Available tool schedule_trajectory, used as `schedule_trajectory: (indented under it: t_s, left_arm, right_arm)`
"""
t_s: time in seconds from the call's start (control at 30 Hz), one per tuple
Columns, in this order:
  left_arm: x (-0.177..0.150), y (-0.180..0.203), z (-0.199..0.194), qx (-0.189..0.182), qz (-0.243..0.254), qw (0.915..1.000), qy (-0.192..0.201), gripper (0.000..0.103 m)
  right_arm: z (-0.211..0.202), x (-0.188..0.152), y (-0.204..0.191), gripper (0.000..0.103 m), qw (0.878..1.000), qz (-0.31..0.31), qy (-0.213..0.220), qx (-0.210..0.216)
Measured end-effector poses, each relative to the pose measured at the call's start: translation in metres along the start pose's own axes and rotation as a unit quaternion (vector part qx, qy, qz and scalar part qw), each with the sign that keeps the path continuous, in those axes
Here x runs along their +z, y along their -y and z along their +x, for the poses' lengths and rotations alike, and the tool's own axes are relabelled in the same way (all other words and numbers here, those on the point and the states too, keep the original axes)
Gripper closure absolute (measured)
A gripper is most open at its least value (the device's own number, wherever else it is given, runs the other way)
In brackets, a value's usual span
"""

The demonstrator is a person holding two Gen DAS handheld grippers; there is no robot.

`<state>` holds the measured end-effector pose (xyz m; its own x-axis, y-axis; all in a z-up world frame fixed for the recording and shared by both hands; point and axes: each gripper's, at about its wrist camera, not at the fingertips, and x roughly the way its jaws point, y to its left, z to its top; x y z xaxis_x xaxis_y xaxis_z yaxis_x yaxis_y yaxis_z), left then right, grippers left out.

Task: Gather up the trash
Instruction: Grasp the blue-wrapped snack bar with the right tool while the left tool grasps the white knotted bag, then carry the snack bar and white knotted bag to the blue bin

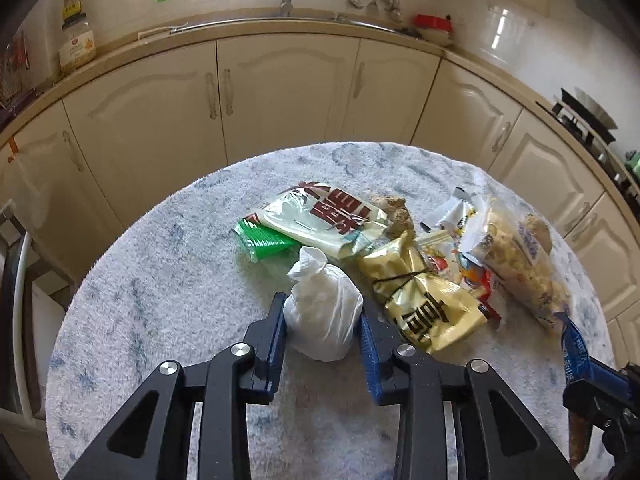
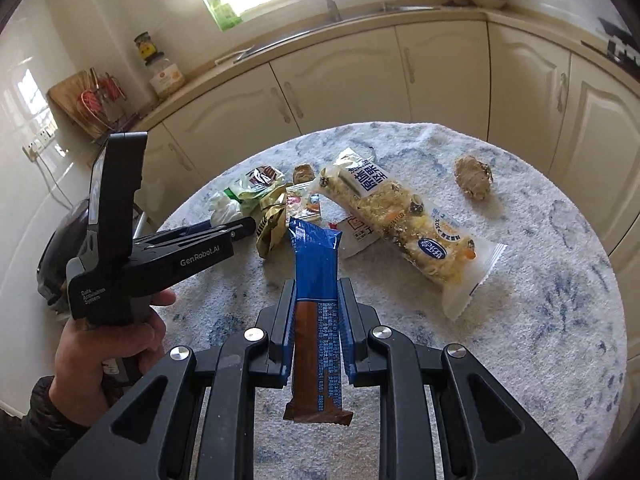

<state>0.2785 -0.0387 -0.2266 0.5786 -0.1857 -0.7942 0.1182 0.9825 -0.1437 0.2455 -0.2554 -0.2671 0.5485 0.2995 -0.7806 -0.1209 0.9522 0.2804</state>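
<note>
Left gripper [image 1: 322, 330] is squeezing a knotted white bag [image 1: 323, 316] on the fuzzy table [image 1: 160, 280]; right gripper [image 2: 316, 320] is clamped on a blue-brown bar wrapper [image 2: 316, 312].

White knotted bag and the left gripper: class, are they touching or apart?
Touching. The left wrist view shows the left gripper with both blue fingers pressed against the sides of the white bag.

"GenRobot.AI" and "Data Acquisition System" on the left gripper [image 2: 240, 229]
</note>
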Motion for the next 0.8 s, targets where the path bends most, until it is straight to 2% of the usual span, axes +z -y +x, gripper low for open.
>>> schedule_trajectory:
  t_s: [0.2, 0.4, 0.57, 0.8]
  left_arm:
    - [-0.021, -0.001, -0.050, -0.002, 0.002, 0.9994, 0.034, 0.074]
    - [-0.045, 0.017, -0.115, -0.030, 0.021, 0.9969, 0.070, 0.074]
    - [-0.066, 0.041, -0.173, -0.063, 0.041, 0.9913, 0.108, 0.074]
    - [-0.098, 0.075, -0.233, -0.109, 0.080, 0.9805, 0.143, 0.074]
  right_arm:
    - [-0.032, -0.012, -0.002, 0.084, 1.000, 0.009, 0.021, -0.008]
    - [-0.082, -0.025, -0.011, 0.084, 0.998, 0.009, 0.057, -0.016]
    - [-0.133, -0.037, -0.013, 0.084, 0.995, 0.012, 0.096, -0.025]
    - [-0.199, -0.054, -0.005, 0.084, 0.988, 0.023, 0.147, -0.048]
